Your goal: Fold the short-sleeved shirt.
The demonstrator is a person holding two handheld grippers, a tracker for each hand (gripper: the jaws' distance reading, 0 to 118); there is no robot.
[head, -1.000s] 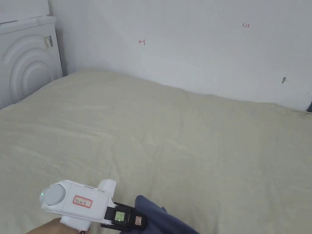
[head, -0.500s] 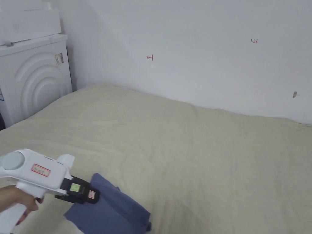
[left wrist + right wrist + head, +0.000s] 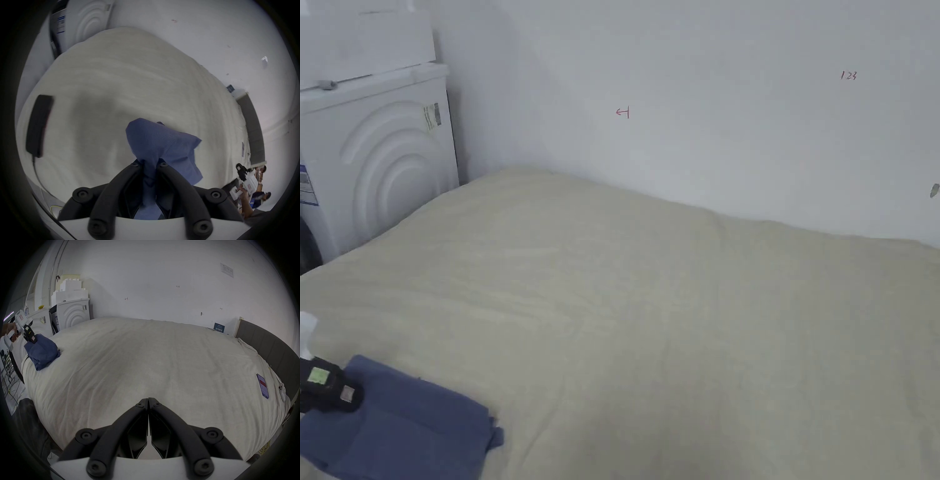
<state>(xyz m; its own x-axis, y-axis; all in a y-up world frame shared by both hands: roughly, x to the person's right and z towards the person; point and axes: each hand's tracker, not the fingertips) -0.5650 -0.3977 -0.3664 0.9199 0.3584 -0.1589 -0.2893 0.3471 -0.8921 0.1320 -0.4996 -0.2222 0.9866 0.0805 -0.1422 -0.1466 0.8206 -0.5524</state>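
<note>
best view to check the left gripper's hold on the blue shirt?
Left gripper view: the left gripper has both jaws closed on a bunched fold of the blue shirt. Right gripper view shows gripper and shirt small at the bed's far corner. Head view shows the shirt with the gripper cut off at the frame edge.

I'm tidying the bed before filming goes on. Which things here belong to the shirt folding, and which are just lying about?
Job:
shirt, blue, folded, near the bed's corner
left gripper, shut on the shirt
right gripper, shut, holding nothing

Lying about:
phone
black box with a cable
washer beside the bed
</note>
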